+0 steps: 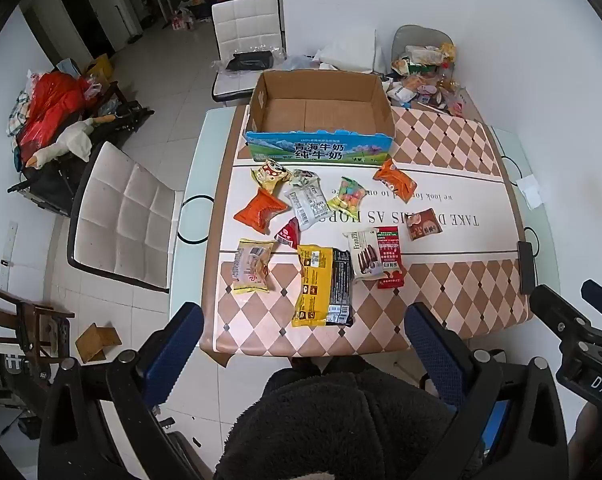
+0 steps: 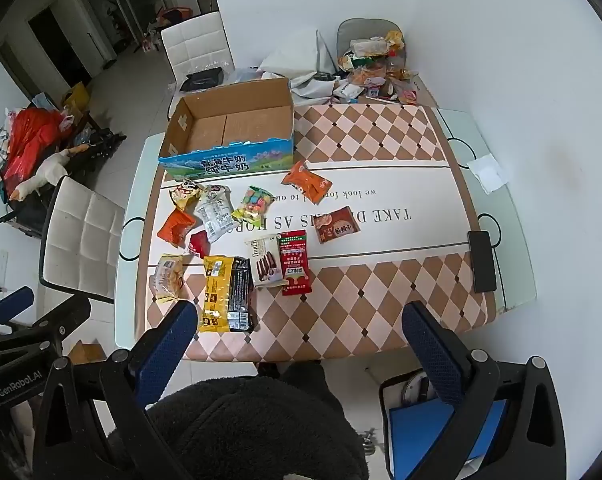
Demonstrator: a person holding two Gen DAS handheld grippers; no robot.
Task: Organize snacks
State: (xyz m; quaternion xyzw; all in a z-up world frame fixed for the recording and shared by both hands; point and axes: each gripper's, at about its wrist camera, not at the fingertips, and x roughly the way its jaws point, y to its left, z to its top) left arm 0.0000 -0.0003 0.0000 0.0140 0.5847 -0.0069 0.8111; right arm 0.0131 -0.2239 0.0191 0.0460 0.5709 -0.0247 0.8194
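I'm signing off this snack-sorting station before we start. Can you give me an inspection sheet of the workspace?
Surface: checkered brown-and-cream tablecloth over a glass-edged table.
Job's things: open cardboard box with blue printed front, empty; loose snack packets in front of it, including a yellow-and-black packet and an orange packet.
Clutter: pile of wrappers at the far corner; black phone and folded white paper at the right edge.
Grippers: left hand-held gripper and right hand-held gripper open, empty, above the near edge.
Cables: nothing seen.
Surroundings: white padded chairs, tiled floor.
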